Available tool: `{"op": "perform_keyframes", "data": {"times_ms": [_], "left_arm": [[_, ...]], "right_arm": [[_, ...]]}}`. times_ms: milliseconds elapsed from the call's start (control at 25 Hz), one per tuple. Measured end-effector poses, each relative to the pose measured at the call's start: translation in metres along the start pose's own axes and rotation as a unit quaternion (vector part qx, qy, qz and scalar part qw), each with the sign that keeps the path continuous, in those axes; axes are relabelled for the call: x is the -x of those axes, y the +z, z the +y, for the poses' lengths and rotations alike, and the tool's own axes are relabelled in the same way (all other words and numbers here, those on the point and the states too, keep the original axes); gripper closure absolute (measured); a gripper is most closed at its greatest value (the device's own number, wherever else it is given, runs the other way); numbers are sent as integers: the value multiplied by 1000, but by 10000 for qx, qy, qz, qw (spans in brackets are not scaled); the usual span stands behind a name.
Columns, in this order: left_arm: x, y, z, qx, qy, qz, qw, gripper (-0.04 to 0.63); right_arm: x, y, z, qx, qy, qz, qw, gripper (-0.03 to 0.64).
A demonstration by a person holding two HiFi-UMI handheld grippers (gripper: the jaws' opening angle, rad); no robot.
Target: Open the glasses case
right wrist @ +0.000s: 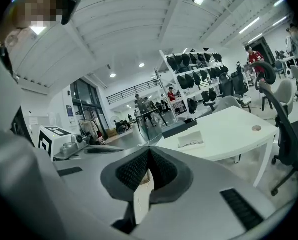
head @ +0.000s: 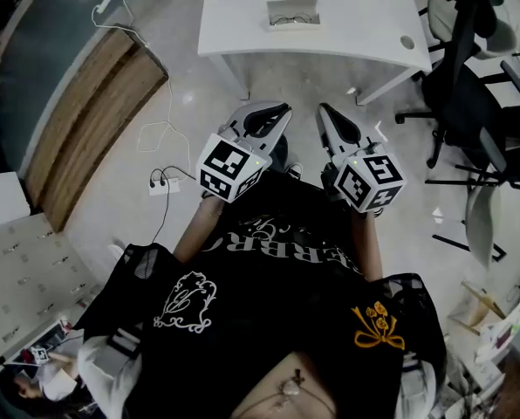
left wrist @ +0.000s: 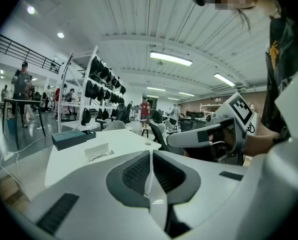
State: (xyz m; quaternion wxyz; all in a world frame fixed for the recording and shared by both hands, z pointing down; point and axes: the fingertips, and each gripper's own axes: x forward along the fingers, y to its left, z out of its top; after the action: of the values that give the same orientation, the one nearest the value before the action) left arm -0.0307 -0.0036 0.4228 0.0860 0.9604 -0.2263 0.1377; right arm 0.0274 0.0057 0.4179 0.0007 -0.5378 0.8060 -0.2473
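Left gripper (head: 277, 114), jaws closed and empty; glasses case (head: 292, 14), spectacles visible inside, lying on the white table (head: 365, 20) well ahead of both grippers; right gripper (head: 326, 113), jaws likewise closed and empty.

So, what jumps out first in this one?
The left gripper and right gripper are held side by side before the person's torso, both shut with nothing in them. Ahead, on the white table, lies the untouched glasses case, with spectacles visible inside.
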Motion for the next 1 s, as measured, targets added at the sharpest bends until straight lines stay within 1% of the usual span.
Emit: {"op": "perform_keyframes", "data": {"times_ms": [640, 1000], "left_arm": [[-5, 4, -7, -61, -121, -22, 9999, 560], [-3, 6, -5, -34, -43, -18, 10000, 560]], "right_arm": [[0, 2, -1, 211, -78, 53, 9997, 603], [0, 4, -3, 280, -129, 92, 9995, 603]]}}
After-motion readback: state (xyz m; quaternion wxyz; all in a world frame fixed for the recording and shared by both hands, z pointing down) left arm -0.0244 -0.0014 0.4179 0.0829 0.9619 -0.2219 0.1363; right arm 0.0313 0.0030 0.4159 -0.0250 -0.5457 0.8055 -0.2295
